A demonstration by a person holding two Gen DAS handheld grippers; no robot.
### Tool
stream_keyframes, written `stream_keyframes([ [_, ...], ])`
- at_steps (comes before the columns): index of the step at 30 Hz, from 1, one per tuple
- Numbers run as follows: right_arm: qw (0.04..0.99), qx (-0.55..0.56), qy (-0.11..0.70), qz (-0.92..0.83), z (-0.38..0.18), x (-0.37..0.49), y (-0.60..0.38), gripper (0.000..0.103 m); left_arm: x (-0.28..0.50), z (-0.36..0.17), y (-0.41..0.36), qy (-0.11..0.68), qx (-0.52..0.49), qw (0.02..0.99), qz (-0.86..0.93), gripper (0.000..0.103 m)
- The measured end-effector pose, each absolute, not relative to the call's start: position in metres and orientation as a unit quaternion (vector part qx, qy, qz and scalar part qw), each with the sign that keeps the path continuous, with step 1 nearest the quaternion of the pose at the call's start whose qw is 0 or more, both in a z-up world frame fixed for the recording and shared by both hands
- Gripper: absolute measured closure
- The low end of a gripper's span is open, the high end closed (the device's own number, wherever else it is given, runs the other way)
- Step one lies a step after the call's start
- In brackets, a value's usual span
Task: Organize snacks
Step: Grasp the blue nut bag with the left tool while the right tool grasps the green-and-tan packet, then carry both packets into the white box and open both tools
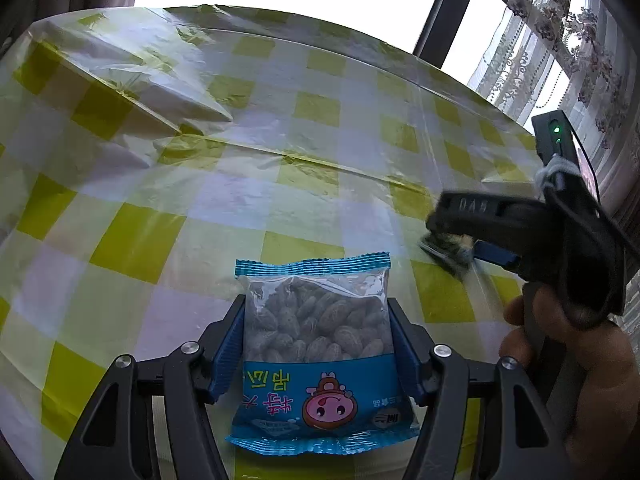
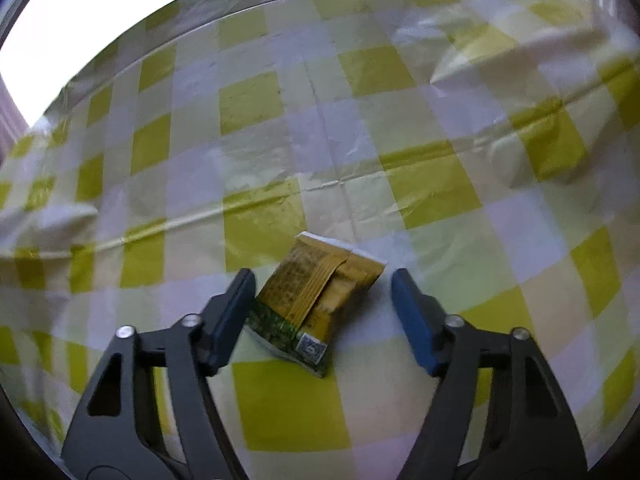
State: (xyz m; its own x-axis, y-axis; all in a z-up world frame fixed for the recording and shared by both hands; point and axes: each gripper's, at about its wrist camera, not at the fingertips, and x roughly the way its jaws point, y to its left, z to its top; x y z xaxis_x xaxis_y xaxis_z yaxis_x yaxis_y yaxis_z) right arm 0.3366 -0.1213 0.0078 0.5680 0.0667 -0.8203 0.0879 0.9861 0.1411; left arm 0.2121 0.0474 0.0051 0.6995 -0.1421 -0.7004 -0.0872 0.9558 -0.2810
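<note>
My left gripper (image 1: 318, 312) is shut on a clear and blue snack bag (image 1: 320, 344) full of small pale candies, with a pink cartoon face on its label. Both blue pads press its sides. My right gripper (image 2: 323, 284) is open low over the checked tablecloth (image 2: 248, 104). A small gold and green snack packet (image 2: 316, 300) lies flat between its fingers, close to the left pad (image 2: 234, 312) and apart from the right one. The right gripper also shows in the left wrist view (image 1: 452, 248), blurred, at the right with the packet (image 1: 444, 250) under it.
The table wears a crinkled yellow, white and lilac checked plastic cloth (image 1: 280, 140) with raised folds at the far left (image 1: 132, 80). A bright window, a dark frame (image 1: 444, 12) and lace curtains (image 1: 560, 40) stand behind the table. A hand (image 1: 580, 380) holds the right gripper.
</note>
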Motion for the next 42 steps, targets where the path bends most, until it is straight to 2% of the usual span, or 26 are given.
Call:
stream_keyframes([
  [1,0.883,0.070,0.464,-0.006,0.008,0.336,-0.119,0.054,0.212,0.005,0.047,0.387,-0.148,0.910,-0.015,0.038],
  [2,0.884,0.055,0.464,-0.005,0.007,0.334,-0.118,0.057,0.212,0.005,0.047,0.387,-0.149,0.910,-0.016,0.038],
  [7,0.886,0.024,0.461,0.029,0.006,0.317,-0.120,0.064,0.213,0.005,0.048,0.387,-0.149,0.910,-0.014,0.038],
  [20,0.877,-0.021,0.470,0.100,0.009,0.217,-0.143,0.066,0.210,0.005,0.051,0.386,-0.155,0.910,-0.008,0.038],
  [31,0.862,0.038,0.490,0.123,0.015,0.153,-0.176,0.074,0.185,0.011,0.054,0.371,-0.161,0.914,0.020,0.038],
  [42,0.866,0.087,0.474,0.135,0.030,0.114,-0.220,0.076,0.143,0.018,0.038,0.371,-0.176,0.912,0.009,0.038],
])
